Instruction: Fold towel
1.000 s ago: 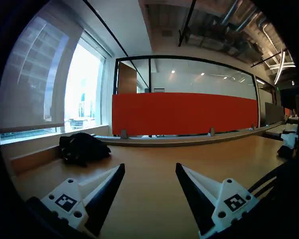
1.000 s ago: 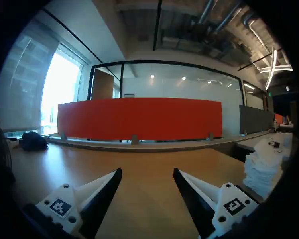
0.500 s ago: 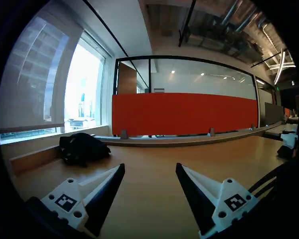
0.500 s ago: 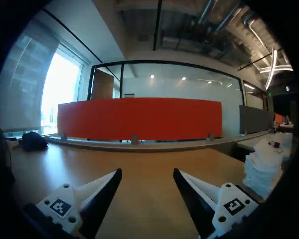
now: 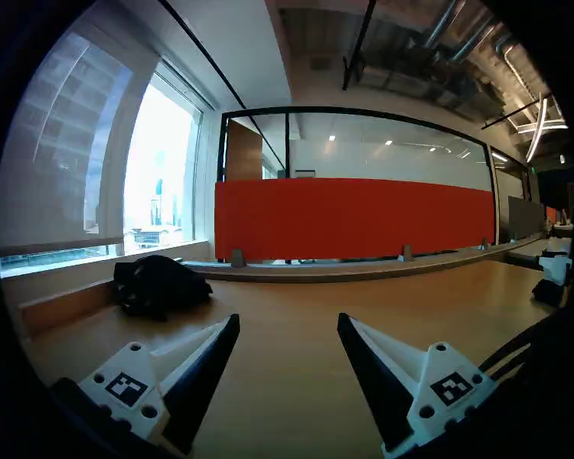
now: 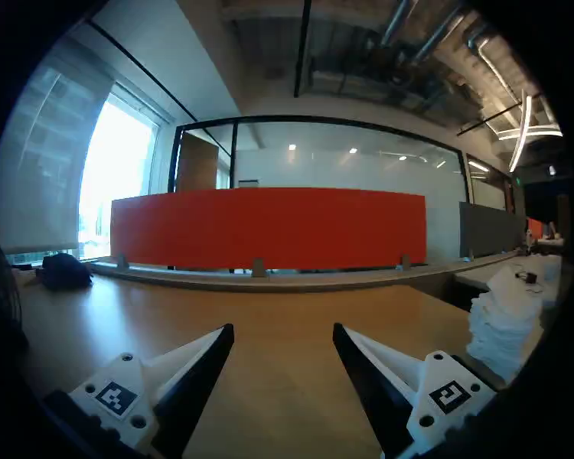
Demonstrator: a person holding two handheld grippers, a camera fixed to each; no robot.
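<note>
1. My left gripper (image 5: 287, 317) sits low over the wooden desk (image 5: 287, 405). Its jaws are spread wide with nothing between them, only wood grain.
2. My right gripper (image 6: 282, 327) is the same: released, fingers well apart, gripping nothing, and aimed across the same desk toward its far edge.
3. The towels are what matter here. In the right gripper view, a stack of white towels (image 6: 509, 321) stands on the desk at the right, near that gripper but clear of its fingers.
4. Farther off, a black bag (image 5: 158, 284) lies at the far left by the window. An orange partition (image 5: 348, 218) runs along the desk's far edge.
5. My read on progress is that the fold has not started. Neither gripper has hold of a towel, and the desk ahead of both is bare wood.
6. I cannot tell whether the stack is finished work or the supply. Either way, what is left is everything: take one towel, spread it flat in front of me, then fold it.
</note>
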